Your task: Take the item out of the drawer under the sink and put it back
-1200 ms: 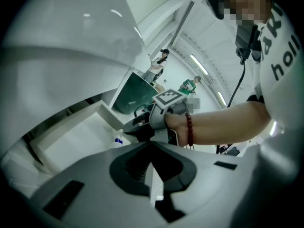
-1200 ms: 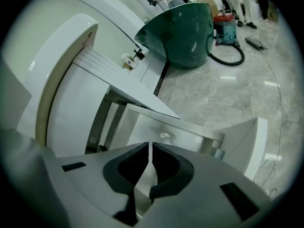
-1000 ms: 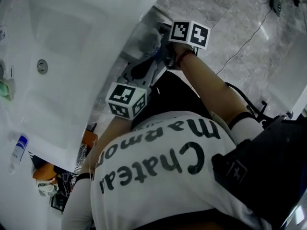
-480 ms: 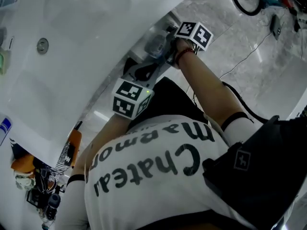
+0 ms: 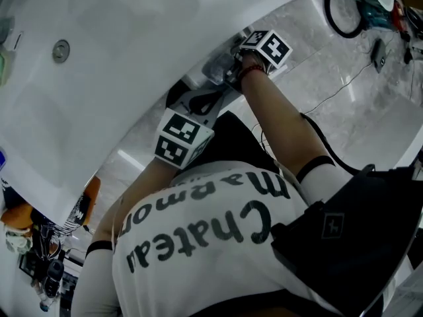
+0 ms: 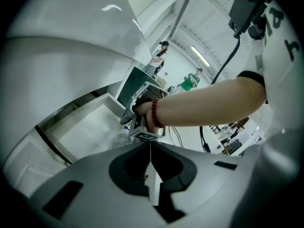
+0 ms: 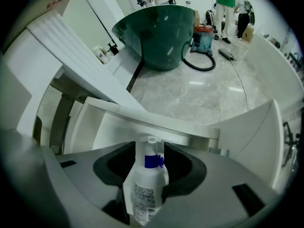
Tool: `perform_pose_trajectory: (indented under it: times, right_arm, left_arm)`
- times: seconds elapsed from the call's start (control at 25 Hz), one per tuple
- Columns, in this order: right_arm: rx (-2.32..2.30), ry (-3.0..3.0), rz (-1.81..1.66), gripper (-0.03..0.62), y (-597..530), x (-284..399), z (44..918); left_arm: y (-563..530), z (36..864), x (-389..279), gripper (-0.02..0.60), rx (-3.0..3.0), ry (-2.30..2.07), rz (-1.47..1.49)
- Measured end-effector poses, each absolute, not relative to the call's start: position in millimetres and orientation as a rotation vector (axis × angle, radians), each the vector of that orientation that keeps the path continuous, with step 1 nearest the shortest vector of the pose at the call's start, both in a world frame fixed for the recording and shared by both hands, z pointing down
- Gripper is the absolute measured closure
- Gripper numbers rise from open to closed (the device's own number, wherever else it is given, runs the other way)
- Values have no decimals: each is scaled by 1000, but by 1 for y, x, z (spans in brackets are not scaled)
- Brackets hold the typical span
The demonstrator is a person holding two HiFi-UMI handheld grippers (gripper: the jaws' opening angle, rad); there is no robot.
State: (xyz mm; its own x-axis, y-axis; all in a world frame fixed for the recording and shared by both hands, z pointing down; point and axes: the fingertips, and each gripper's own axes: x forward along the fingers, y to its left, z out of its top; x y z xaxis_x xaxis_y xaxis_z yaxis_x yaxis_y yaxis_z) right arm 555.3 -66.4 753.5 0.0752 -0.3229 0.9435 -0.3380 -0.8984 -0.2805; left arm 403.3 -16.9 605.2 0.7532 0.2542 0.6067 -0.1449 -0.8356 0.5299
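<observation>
A clear spray bottle (image 7: pixel 145 186) with a blue collar stands in the open white drawer (image 7: pixel 102 122) under the sink. My right gripper (image 7: pixel 149 151) points steeply down over it. Its jaws have just been opening and now stand apart on either side of the bottle's neck, open. In the head view the right gripper (image 5: pixel 231 68) reaches into the drawer, where the bottle (image 5: pixel 215 65) shows as a pale shape. My left gripper (image 6: pixel 150 148) is shut with nothing in it, a little nearer me (image 5: pixel 201 101), and looks at the right forearm and the drawer (image 6: pixel 90 127).
The white sink top with its drain (image 5: pixel 61 50) overhangs the drawer. A green tub (image 7: pixel 159 30), a vacuum cleaner (image 7: pixel 204 37) with a hose and cables (image 5: pixel 344 78) lie on the marble floor beyond. People stand far behind.
The right gripper has dipped a little lower into the drawer with the bottle. The left gripper has hardly moved. The head view has shifted.
</observation>
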Motion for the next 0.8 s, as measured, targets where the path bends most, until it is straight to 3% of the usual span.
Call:
perform_pose_trajectory:
  times: [0.2,0.8]
  right_arm:
    - [2281,-551,2058,375,-61,557,761]
    - [2394,-434,2159,396,-58,549,781]
  left_arm:
    - [-16,604,406,576,2392,81,933]
    - [-24,613,403,577,2387,19,925]
